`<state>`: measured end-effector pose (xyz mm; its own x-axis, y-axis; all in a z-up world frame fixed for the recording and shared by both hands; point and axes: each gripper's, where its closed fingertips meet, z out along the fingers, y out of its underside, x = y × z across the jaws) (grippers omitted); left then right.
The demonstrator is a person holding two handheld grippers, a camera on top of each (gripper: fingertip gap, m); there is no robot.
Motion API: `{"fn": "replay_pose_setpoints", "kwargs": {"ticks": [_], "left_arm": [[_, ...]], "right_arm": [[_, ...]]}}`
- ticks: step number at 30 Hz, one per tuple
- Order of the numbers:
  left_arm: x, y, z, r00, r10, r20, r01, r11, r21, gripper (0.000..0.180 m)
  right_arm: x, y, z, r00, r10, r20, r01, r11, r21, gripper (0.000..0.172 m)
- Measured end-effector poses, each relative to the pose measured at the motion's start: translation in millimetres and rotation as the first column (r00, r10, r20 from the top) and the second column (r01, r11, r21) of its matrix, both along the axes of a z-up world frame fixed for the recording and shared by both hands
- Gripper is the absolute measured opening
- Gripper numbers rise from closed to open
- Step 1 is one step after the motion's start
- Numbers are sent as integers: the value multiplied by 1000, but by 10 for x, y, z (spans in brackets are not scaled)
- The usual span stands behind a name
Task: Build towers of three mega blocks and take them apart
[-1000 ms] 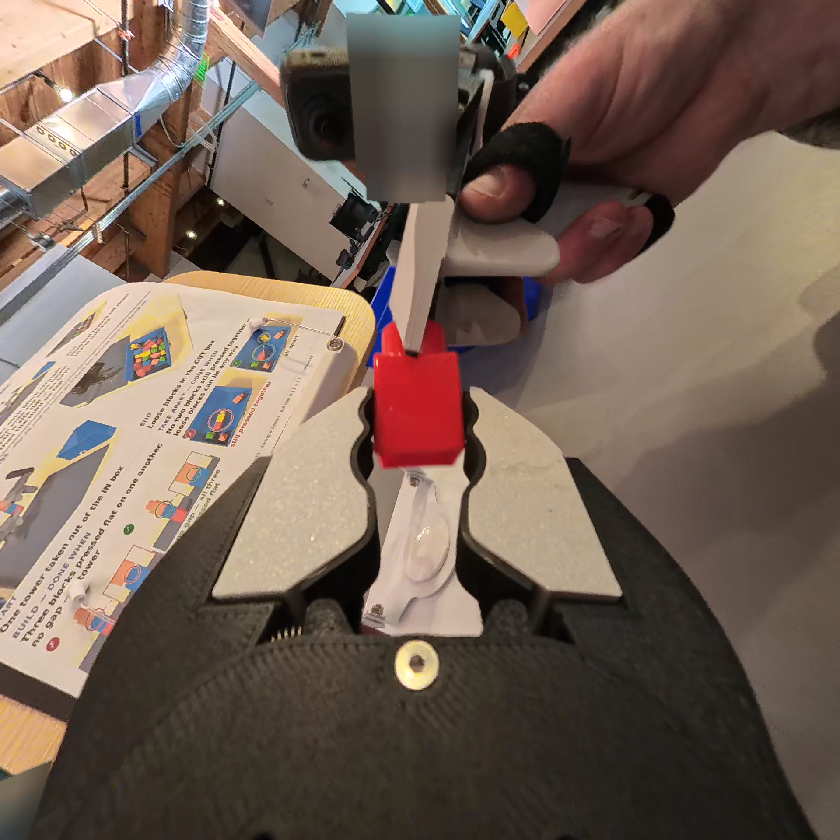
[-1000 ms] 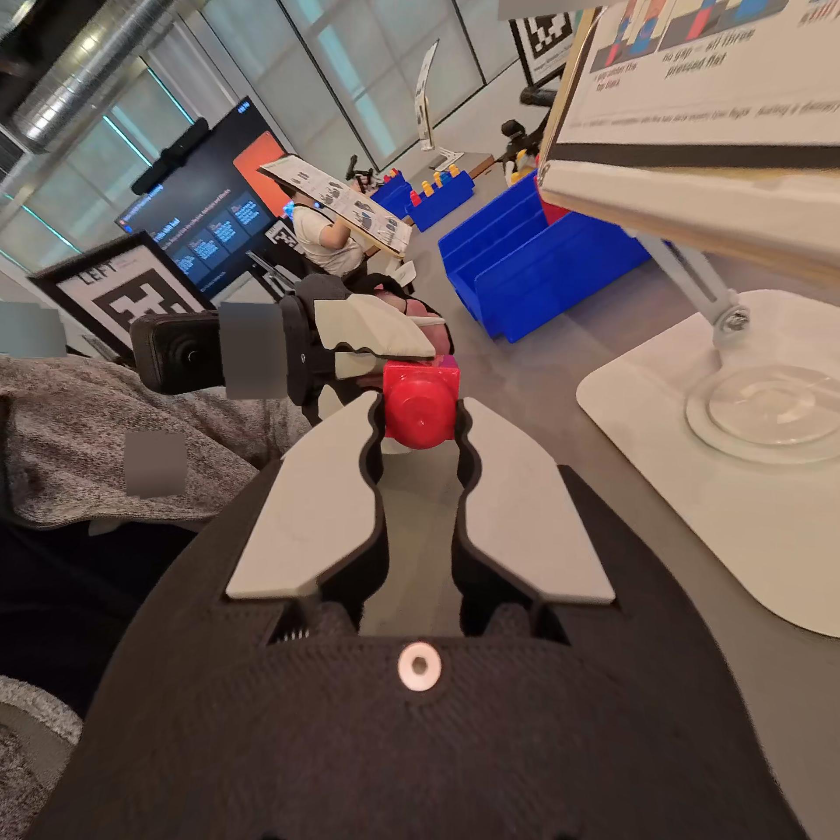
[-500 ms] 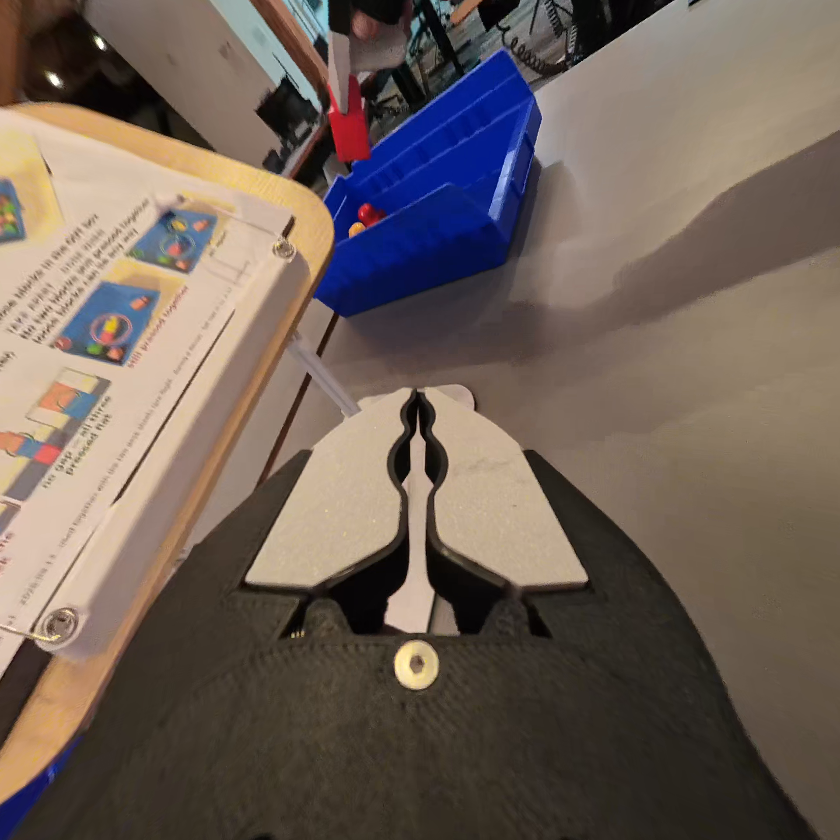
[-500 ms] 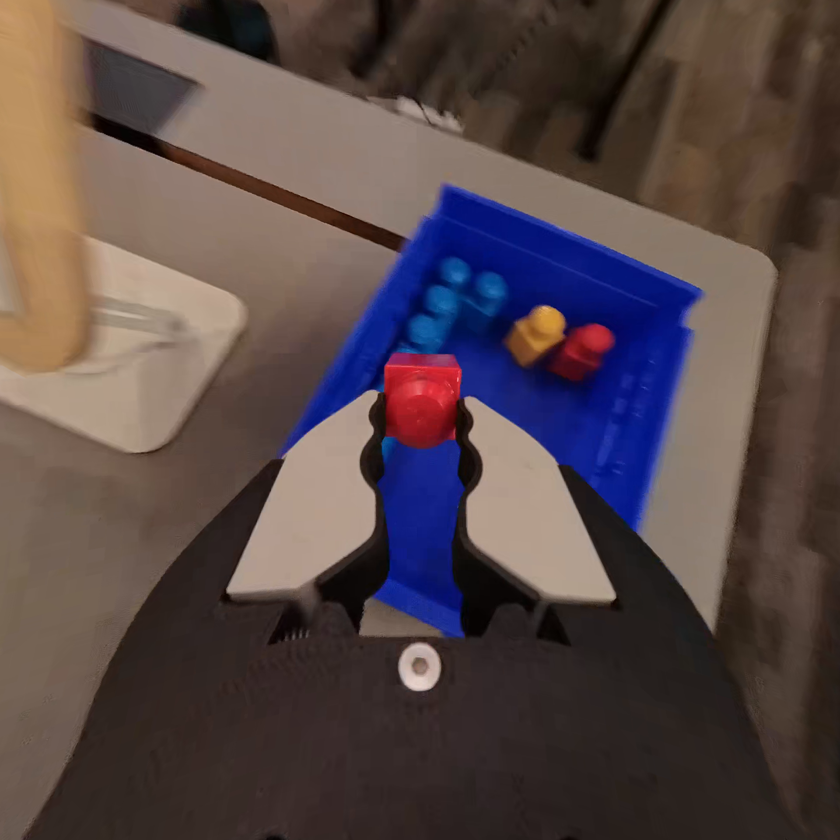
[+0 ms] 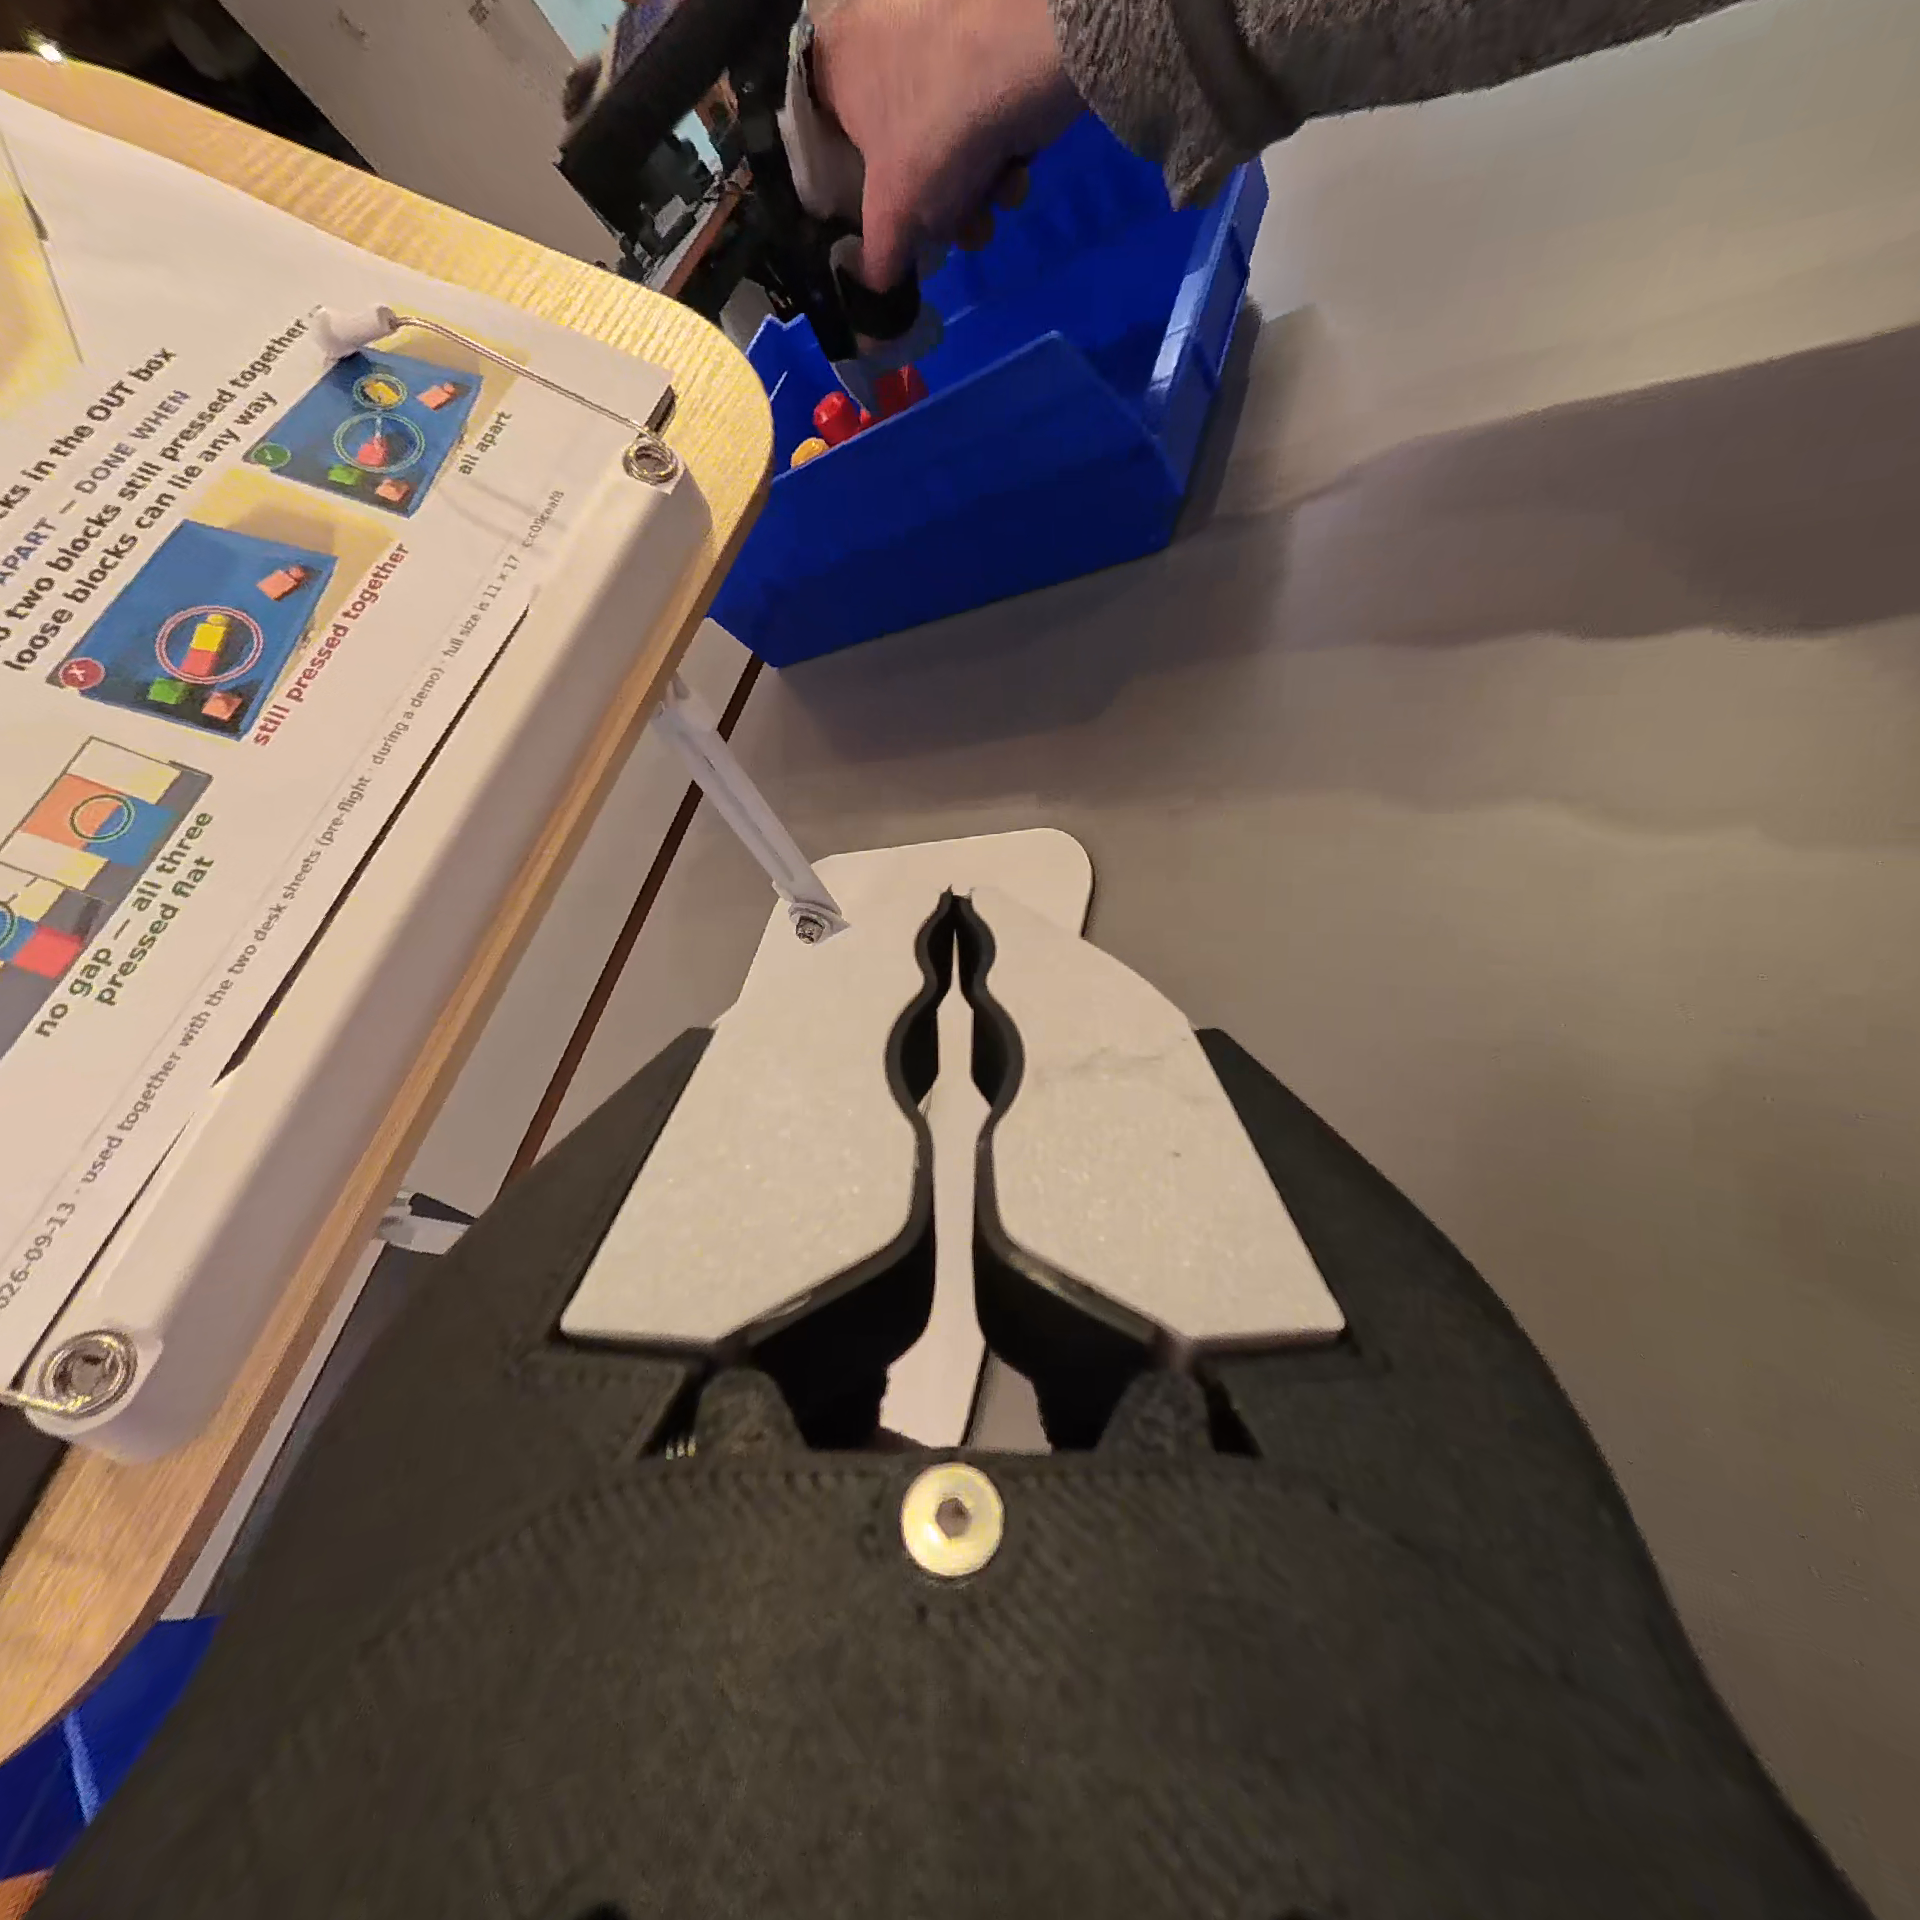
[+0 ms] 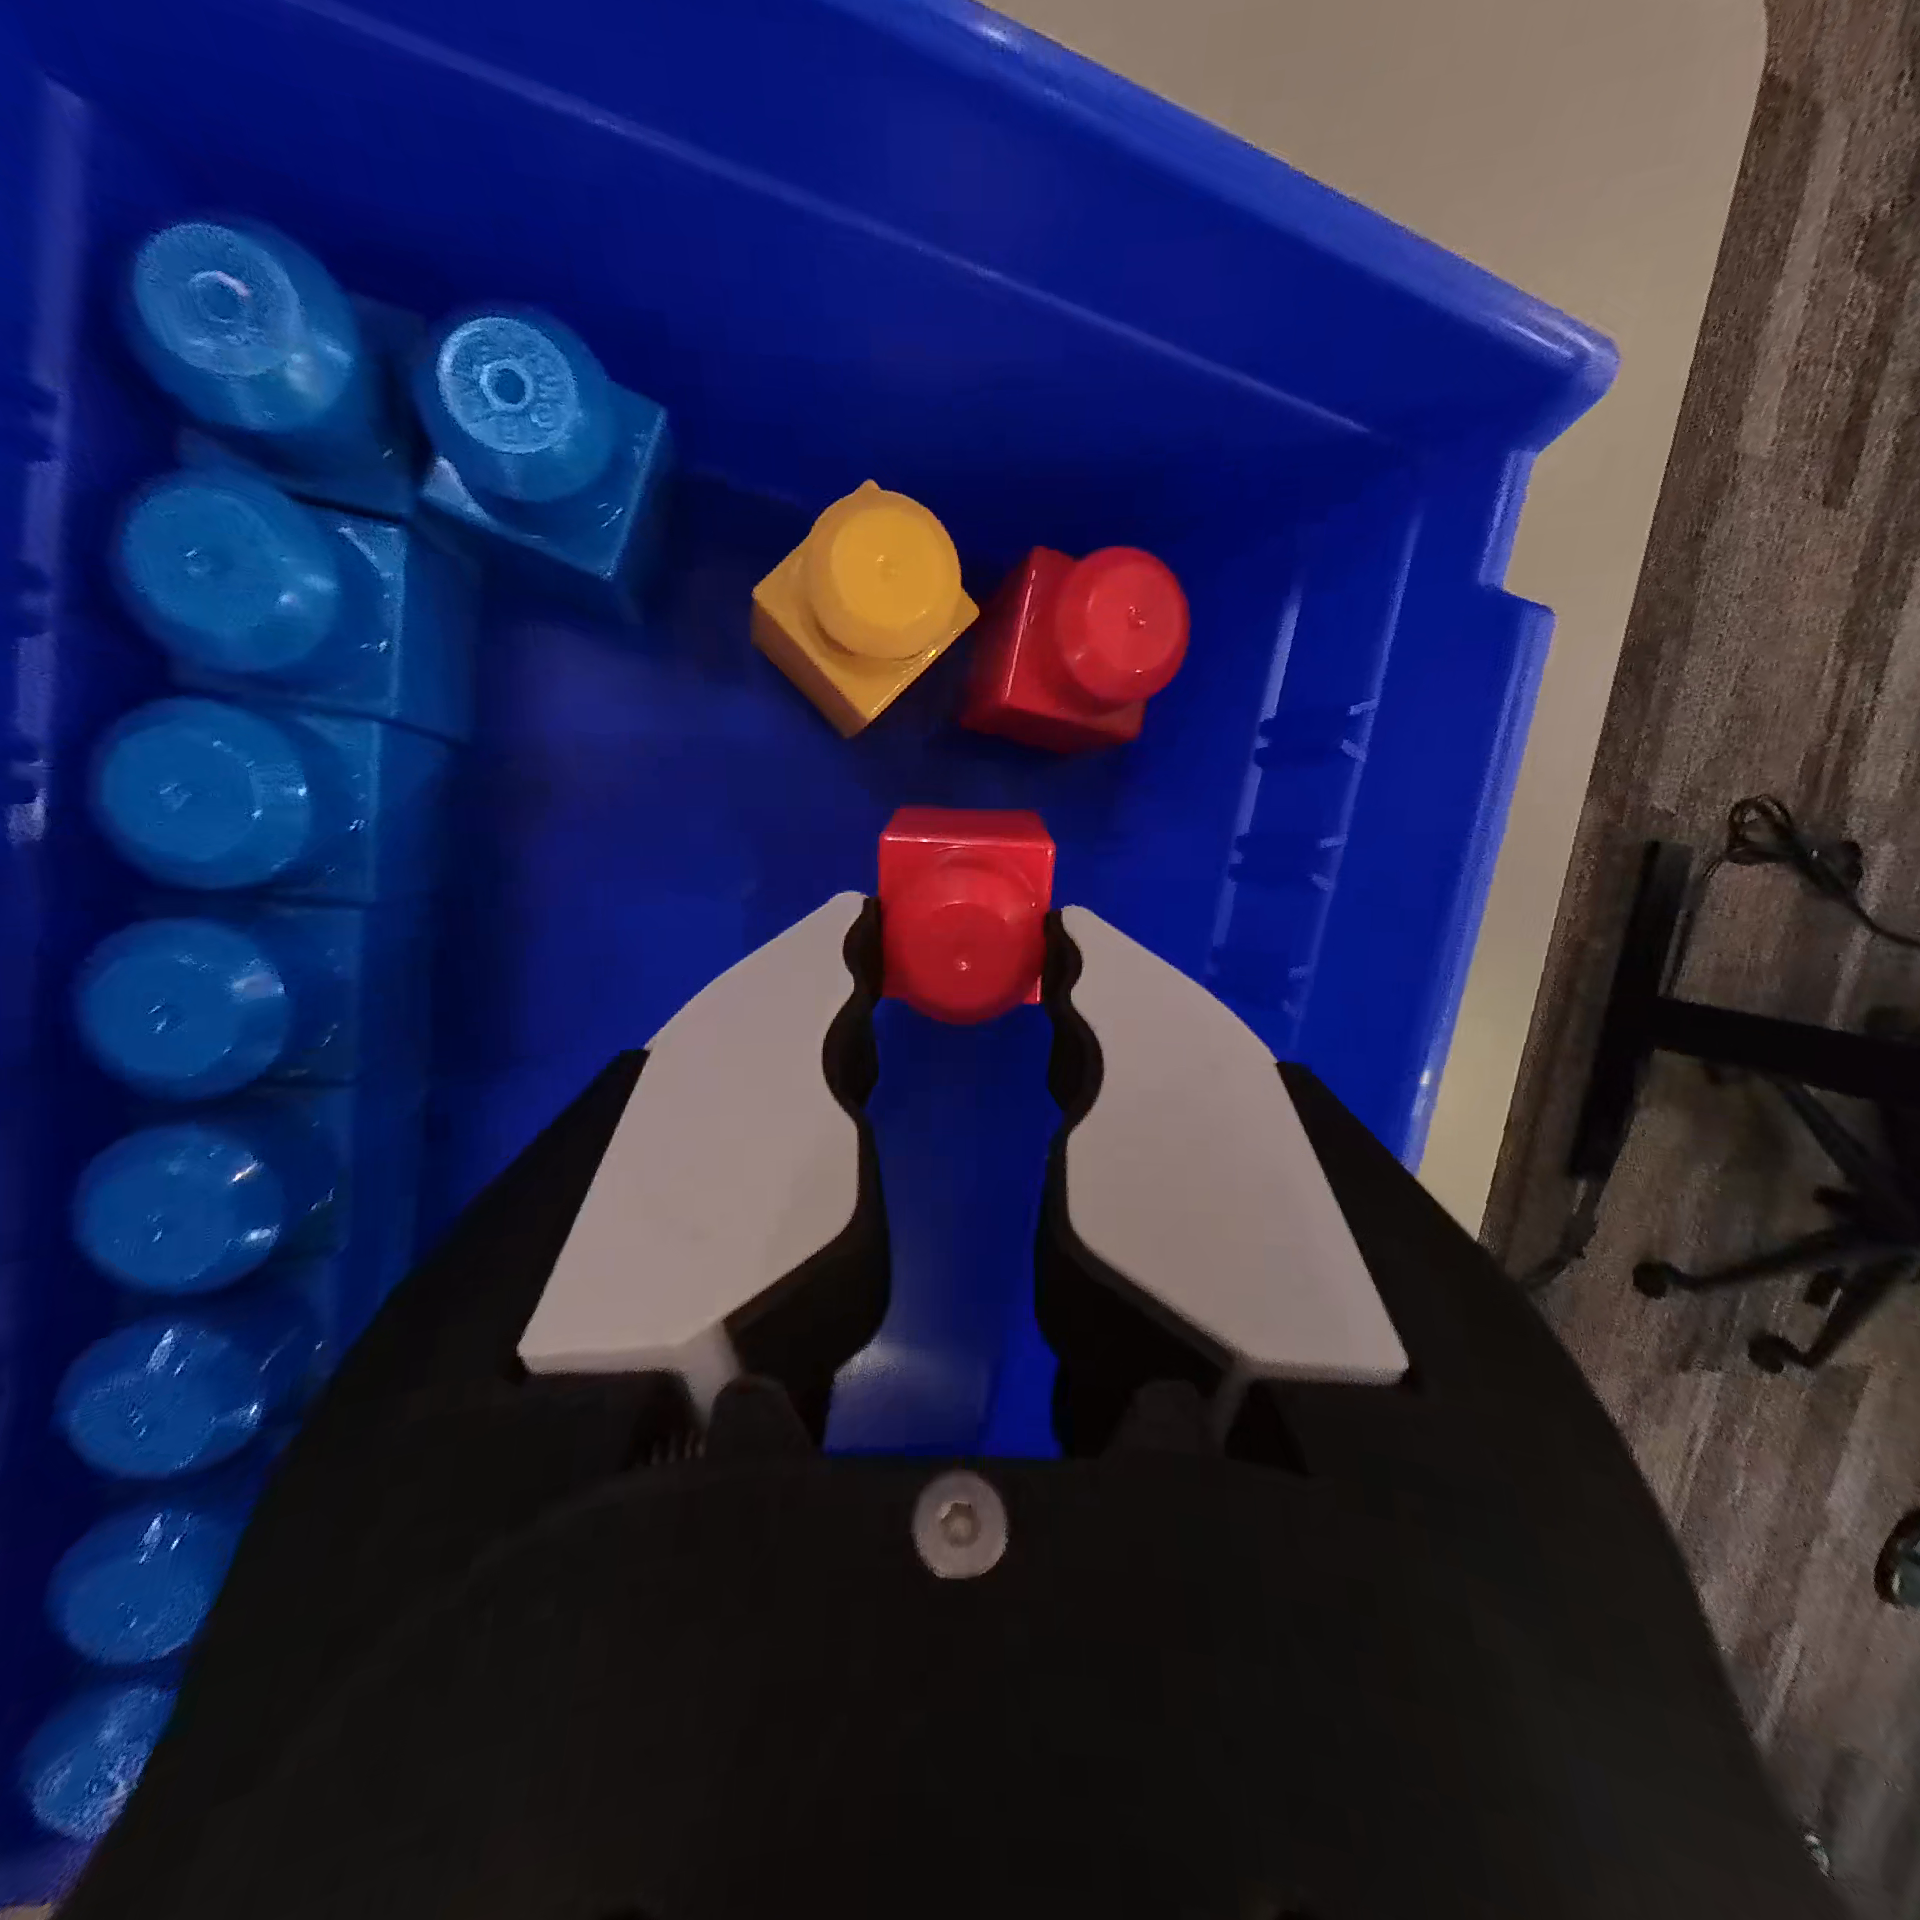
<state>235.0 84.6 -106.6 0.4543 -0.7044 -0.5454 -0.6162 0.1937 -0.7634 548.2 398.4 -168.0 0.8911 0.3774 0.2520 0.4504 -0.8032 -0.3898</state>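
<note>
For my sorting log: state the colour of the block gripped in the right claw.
Red: a glossy plastic one-stud block, clearest in the right wrist view.

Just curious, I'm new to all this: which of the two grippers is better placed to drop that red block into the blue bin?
The right gripper: its pads already press the red block directly above the blue bin. The left gripper is shut and empty, away from it.

A printed instruction sheet (image 5: 260, 644) lies clipped on a tilted, round-cornered wooden board (image 5: 582, 312) carried by a thin white strut (image 5: 743, 805) from a flat white base plate (image 5: 997, 862) on the grey tabletop (image 5: 1507, 935), and black chair legs (image 6: 1766, 1143) stand on grey carpet (image 6: 1829, 520).
</note>
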Motion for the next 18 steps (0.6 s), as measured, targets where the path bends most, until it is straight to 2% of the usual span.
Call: {"fn": "replay_pose_setpoints", "kwargs": {"ticks": [9, 18], "left_arm": [[30, -5, -37, 1000, -8, -17, 8, 1000, 0, 0], [39, -12, -46, 1000, -16, -18, 16, 1000, -4, 0]], "right_arm": [[39, 104, -85, 997, -74, -31, 73, 997, -40, 31], [119, 177, -144, 994, -112, 1, 112, 994, -23, 31]]}}
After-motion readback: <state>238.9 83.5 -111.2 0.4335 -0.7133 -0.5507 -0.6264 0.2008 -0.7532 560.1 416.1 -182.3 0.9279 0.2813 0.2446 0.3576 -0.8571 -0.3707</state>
